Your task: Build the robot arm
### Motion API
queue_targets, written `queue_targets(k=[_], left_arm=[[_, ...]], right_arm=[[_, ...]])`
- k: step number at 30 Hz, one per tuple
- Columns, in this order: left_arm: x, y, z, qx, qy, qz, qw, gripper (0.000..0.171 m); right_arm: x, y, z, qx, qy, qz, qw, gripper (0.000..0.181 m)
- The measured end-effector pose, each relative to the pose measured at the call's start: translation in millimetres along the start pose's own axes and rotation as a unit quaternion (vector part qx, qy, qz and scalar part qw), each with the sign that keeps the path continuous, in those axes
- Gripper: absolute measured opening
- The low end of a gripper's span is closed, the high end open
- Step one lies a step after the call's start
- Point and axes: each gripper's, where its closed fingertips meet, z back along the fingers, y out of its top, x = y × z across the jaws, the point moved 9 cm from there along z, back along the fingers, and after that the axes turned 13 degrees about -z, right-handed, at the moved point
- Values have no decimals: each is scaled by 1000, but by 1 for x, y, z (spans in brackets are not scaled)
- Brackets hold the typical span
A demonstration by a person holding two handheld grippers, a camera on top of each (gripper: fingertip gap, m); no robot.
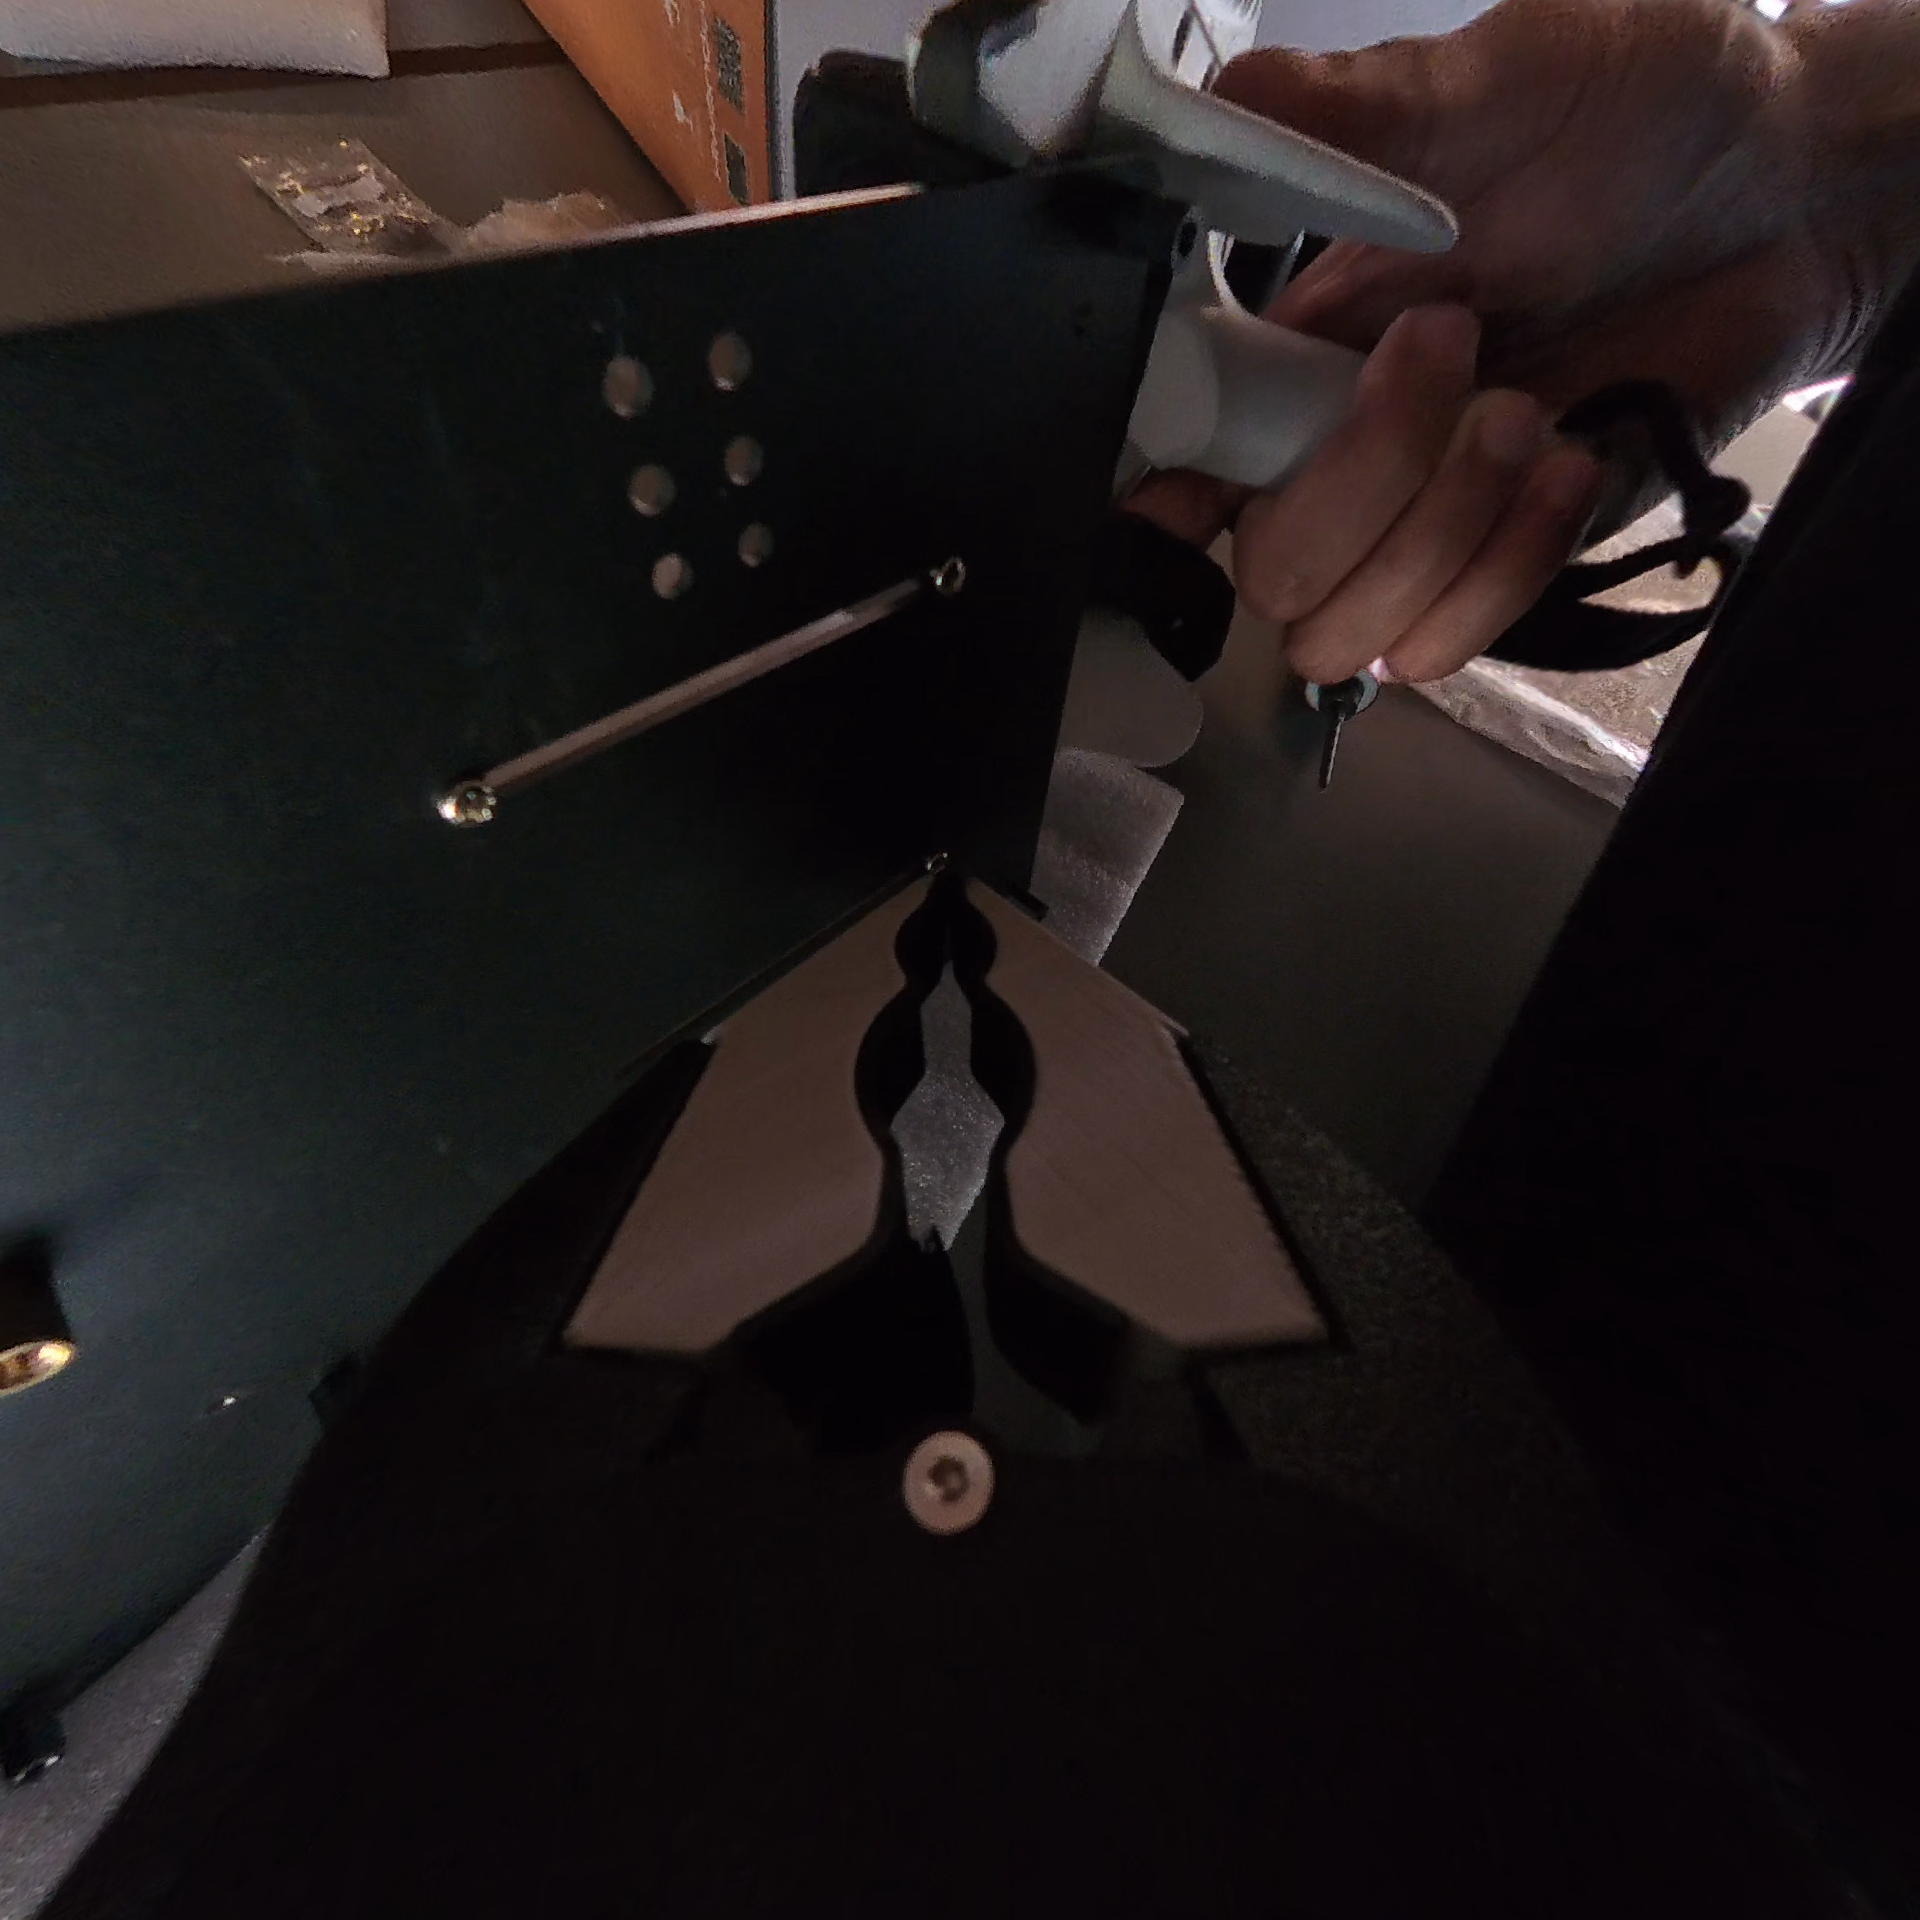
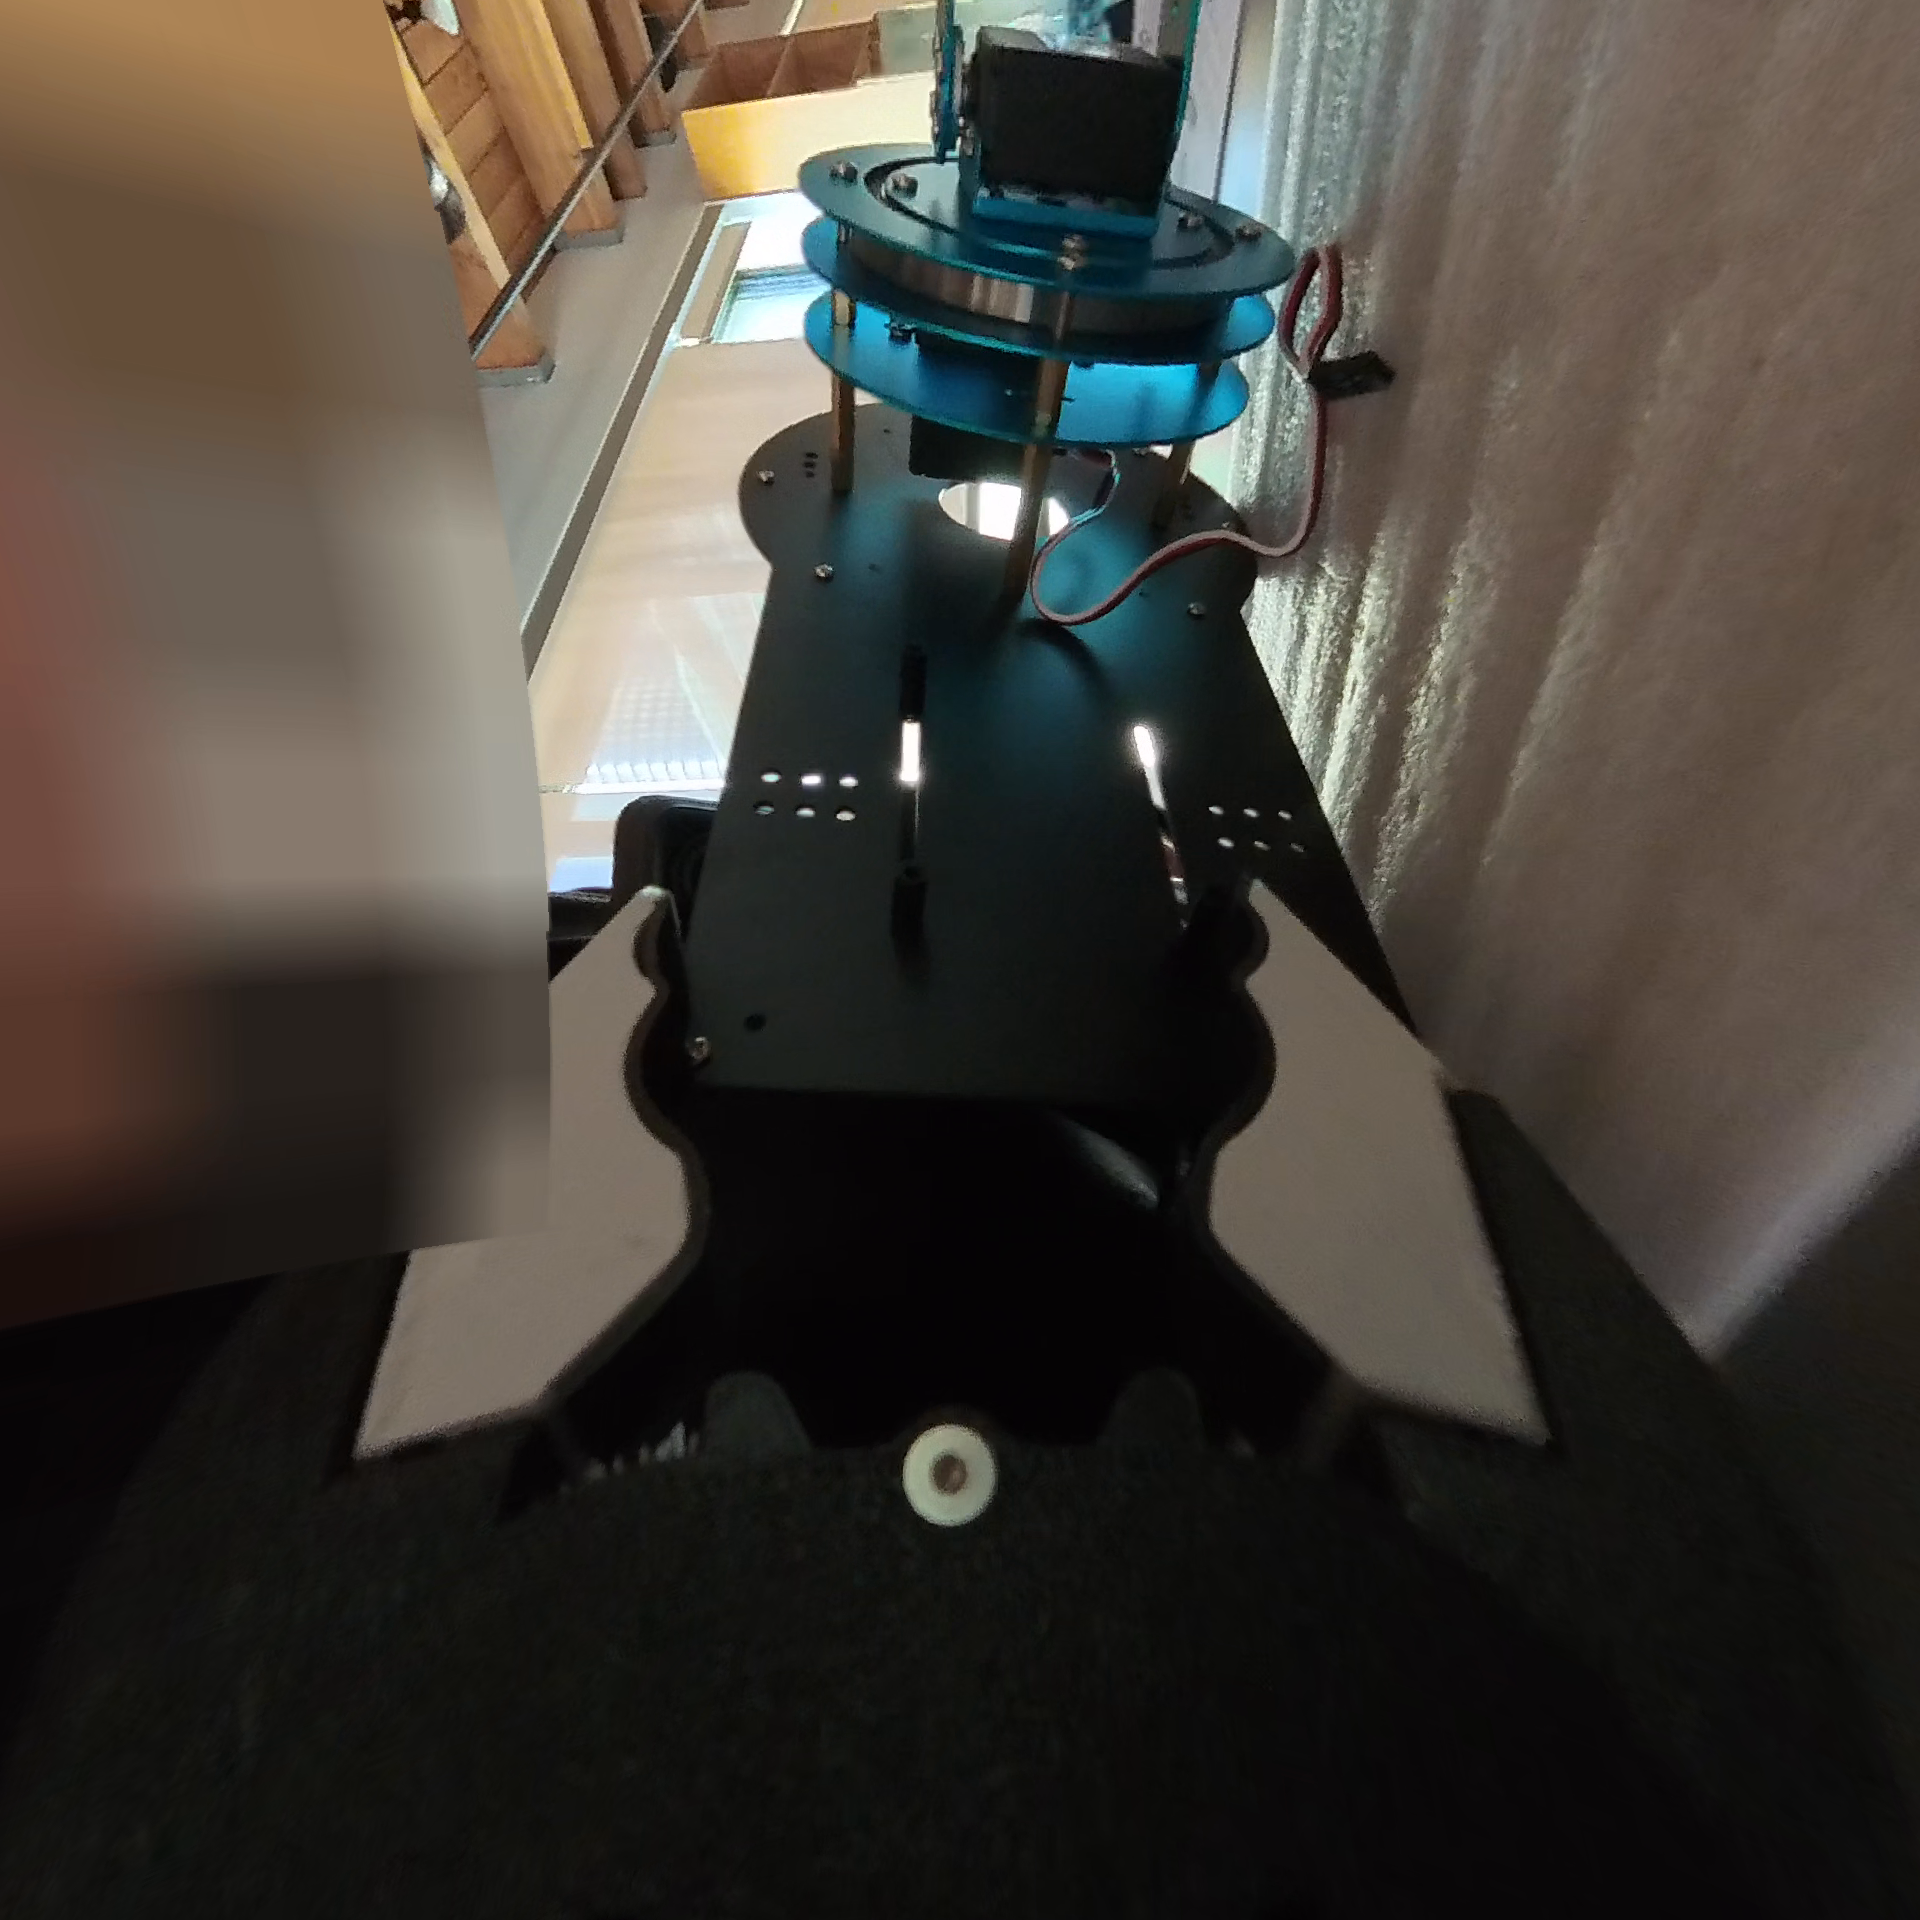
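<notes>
The black plate stands on its edge, and I think its balance is the weak point. The right gripper is spread wide with the near end of the plate between its two fingers. I cannot tell if the fingers really touch the plate's sides. If they do not press it, the plate could tip or slide, pulled by the heavy end far from the gripper. That far end carries a tower of blue round discs on thin posts, with a black block on top. Red and white wires hang loose at the right of the tower, close to a pale rough surface, and they could catch on something if the plate turns.

The left gripper has its fingers pressed together at the tips, just at the lower edge of the plate. Whether something small is pinched between them I cannot tell. Pushing here could scratch the plate or shift it.

The plate is flat, thin and matt black. In the left wrist view it shows six round holes and a slim metal rod between two screw heads. A hand holds the other gripper at the plate's upper right corner, and white foam lies behind the plate.
</notes>
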Motion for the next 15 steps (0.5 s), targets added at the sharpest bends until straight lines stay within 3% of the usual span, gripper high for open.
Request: queue_targets(k=[15], left_arm=[[0, 0, 0, -1, -2, -9, 1000, 0]], right_arm=[[-7, -3, 4, 1, -38, -23, 999, 99]])
